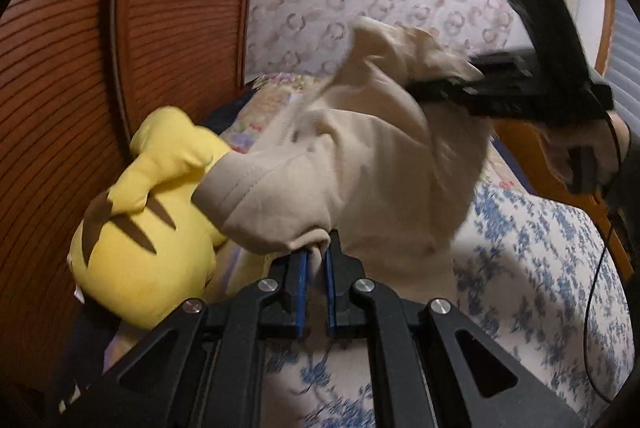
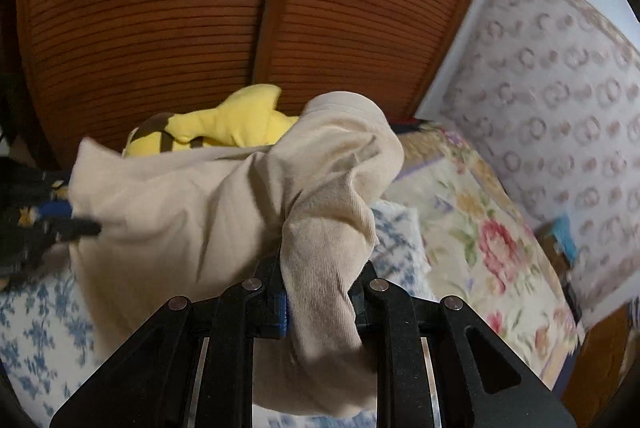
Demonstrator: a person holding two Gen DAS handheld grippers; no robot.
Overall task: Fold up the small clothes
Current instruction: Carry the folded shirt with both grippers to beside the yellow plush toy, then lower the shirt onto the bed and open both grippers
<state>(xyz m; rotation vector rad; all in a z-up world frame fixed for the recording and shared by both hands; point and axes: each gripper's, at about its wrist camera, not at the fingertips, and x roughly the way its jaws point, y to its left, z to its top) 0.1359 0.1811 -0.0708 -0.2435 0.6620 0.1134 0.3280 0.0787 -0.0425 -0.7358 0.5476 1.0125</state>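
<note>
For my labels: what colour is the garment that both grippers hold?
Plain beige garment, best seen in the left wrist view.

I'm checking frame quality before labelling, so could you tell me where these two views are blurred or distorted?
Left wrist view: the right tool and the beige garment near it are motion-smeared; the left tool stays sharp. Right wrist view: the floral bedding and wallpaper are smeared, the left tool at the edge is soft. Both views bow the louvred doors with fisheye curvature.

Right tongs (image 2: 316,292) under beige garment (image 2: 192,204)
</note>
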